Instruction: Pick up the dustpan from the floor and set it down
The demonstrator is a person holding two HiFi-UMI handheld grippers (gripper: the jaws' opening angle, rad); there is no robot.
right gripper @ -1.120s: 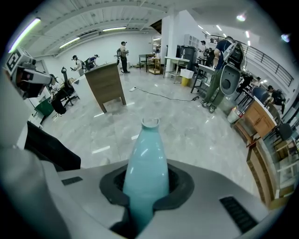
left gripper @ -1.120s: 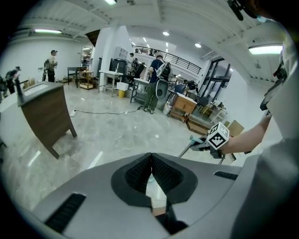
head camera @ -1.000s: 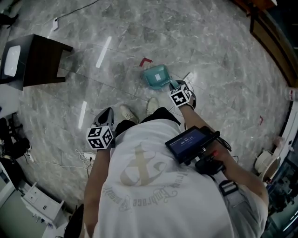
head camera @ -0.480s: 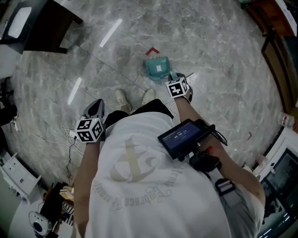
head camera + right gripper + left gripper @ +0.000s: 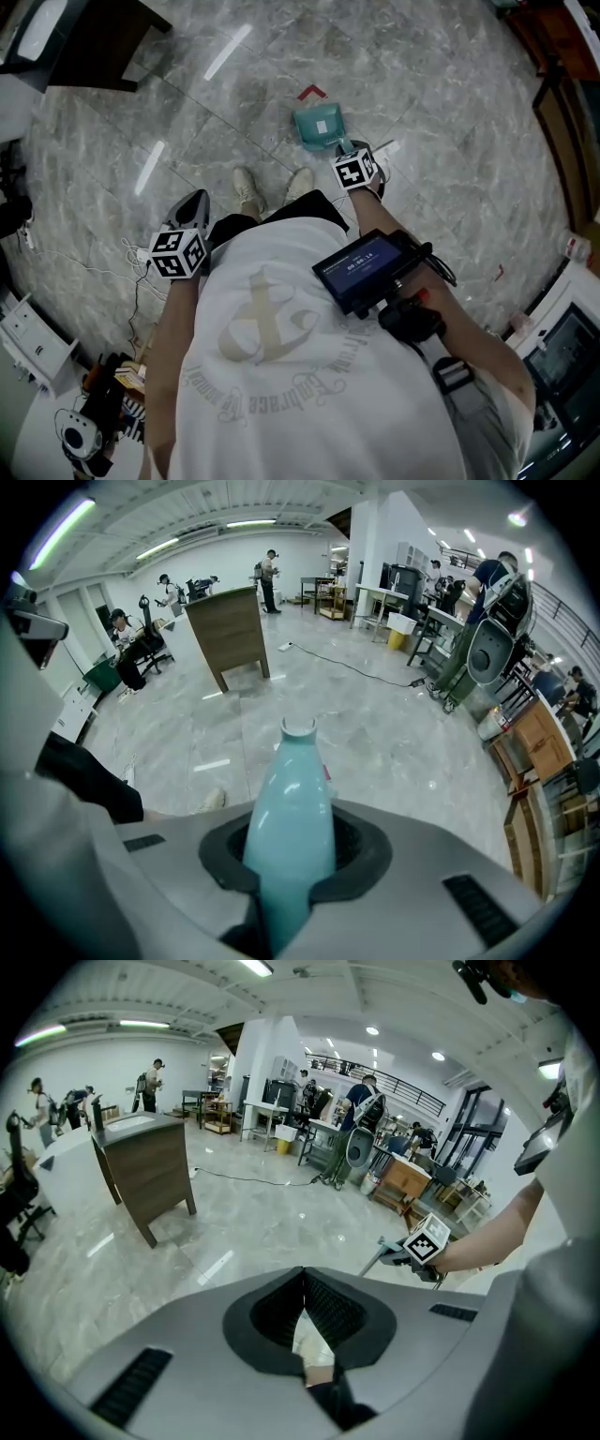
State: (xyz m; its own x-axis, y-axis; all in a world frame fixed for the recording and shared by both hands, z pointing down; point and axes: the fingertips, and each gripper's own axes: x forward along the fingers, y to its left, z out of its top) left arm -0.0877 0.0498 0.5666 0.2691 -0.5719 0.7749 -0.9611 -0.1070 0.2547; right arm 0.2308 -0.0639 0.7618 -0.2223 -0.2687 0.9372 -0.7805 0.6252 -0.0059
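The teal dustpan point(image 5: 319, 127) shows in the head view just beyond my right gripper point(image 5: 343, 152), near a red floor mark point(image 5: 312, 92). In the right gripper view its teal body point(image 5: 289, 817) fills the gap between the jaws, which are shut on it, and tapers to a ringed tip point(image 5: 298, 727) pointing away. The left gripper view shows the right gripper point(image 5: 412, 1252) well above the floor, a teal-grey bar sticking out of it. My left gripper point(image 5: 194, 201) hangs by the person's left hip; its jaws point(image 5: 302, 1288) meet with nothing held.
A dark wooden cabinet point(image 5: 84, 47) stands at the far left, also seen as the cabinet point(image 5: 230, 630). The person's shoes point(image 5: 248, 192) are close to the dustpan. Cables point(image 5: 131, 272) lie on the marble floor at left. Furniture point(image 5: 562, 103) lines the right side. People and desks stand far off.
The head view has swung, so the cabinet and floor slid up and left. The right gripper keeps its grip on the dustpan. The left gripper stays by the hip.
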